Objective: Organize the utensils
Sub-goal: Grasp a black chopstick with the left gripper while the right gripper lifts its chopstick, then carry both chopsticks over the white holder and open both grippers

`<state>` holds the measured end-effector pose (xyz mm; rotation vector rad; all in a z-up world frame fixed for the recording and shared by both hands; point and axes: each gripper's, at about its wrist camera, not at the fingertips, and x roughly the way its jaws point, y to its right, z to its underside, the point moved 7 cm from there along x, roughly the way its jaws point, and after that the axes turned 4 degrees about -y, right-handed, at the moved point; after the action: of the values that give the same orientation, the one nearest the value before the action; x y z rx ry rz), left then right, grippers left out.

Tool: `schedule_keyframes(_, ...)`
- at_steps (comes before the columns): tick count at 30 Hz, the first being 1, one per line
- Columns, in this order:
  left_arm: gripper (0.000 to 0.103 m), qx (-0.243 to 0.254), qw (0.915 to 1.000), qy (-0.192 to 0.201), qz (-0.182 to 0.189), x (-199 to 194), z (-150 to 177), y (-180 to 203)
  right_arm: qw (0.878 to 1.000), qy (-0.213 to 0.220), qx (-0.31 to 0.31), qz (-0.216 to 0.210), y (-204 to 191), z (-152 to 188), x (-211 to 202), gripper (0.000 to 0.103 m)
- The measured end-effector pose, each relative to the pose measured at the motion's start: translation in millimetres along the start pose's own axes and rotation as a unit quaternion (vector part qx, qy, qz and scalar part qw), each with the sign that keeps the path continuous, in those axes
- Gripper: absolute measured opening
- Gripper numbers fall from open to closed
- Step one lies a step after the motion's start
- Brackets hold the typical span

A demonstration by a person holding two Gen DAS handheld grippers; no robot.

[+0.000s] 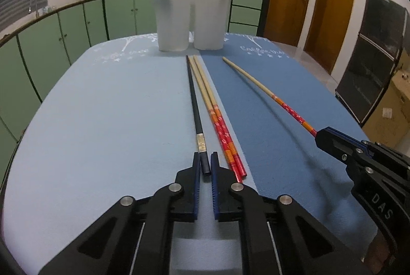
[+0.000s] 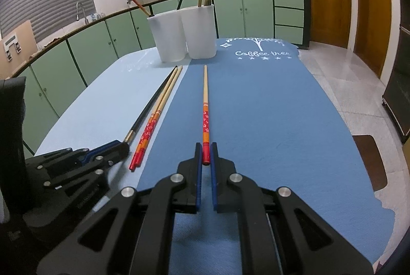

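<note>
A black chopstick [image 1: 195, 105] lies on the light blue mat, its near end between the fingers of my left gripper [image 1: 205, 159], which is closed around it. Beside it lie two red-handled bamboo chopsticks [image 1: 212, 110]. My right gripper [image 2: 205, 150] is shut on the red end of a single red-handled chopstick [image 2: 205, 105], which points toward the cups. Two white cups [image 1: 191, 21] stand at the far end of the table and hold a few chopsticks each. In the right wrist view the left gripper [image 2: 120, 148] sits on the black chopstick [image 2: 151, 107].
The table carries a light blue mat [image 1: 102, 121] on the left and a darker blue mat [image 2: 269, 121] on the right. Green kitchen cabinets [image 1: 64, 31] run behind and to the left. Wooden doors [image 1: 330, 5] and a tiled floor lie to the right.
</note>
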<state>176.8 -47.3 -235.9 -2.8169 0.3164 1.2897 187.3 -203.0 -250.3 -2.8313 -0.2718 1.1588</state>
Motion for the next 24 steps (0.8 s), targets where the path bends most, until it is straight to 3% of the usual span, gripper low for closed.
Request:
schedule_keyframes(8, 0.007, 0.007, 0.9984, 0.057, -0.004, -48, -29, -10, 1.000, 0.027, -0.012, -0.003, -1, -23, -24, 0.005)
schedule_keyframes(18, 0.007, 0.013, 0.9890, 0.147, 0.013, -115, -97, -13, 0.996, 0.080, -0.035, -0.014, -4, -95, -77, 0.005)
schedule_keyframes(24, 0.007, 0.020, 0.9853, 0.166, 0.034, -132, -130, -12, 0.996, 0.075, -0.039, -0.041, -7, -141, -96, 0.005)
